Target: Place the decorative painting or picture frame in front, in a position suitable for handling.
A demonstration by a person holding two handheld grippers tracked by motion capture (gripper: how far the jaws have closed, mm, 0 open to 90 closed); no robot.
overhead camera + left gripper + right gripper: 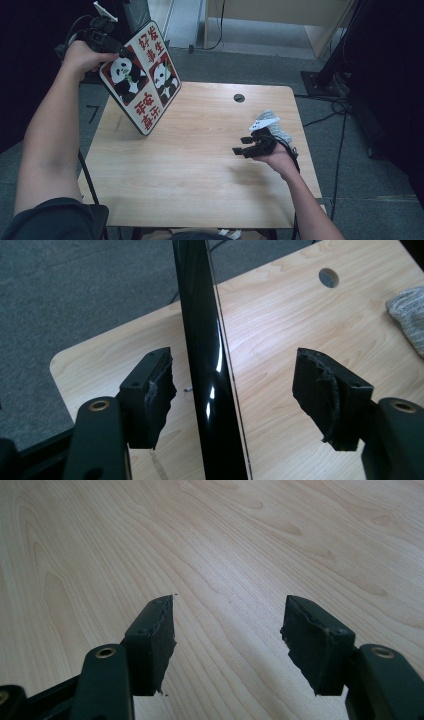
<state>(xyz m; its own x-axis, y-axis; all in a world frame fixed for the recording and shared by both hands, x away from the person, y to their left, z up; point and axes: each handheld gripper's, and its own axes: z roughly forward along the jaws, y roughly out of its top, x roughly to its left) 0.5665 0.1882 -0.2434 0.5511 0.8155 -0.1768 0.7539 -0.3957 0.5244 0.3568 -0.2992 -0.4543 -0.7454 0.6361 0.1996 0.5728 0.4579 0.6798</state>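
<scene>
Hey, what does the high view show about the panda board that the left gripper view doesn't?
High view: the board's printed face with two pandas and red characters, tilted, a lower corner seemingly on the table, plus the right claw, open above the wood. Left gripper view: the board's glossy black edge between the left claw's open jaws, with a gap at each pad. Both: the table, its round hole and the grey cloth.

a lab-like recording room: bare wooden table (200, 170), grey carpet floor (360, 200), black stand base (320, 80).
</scene>
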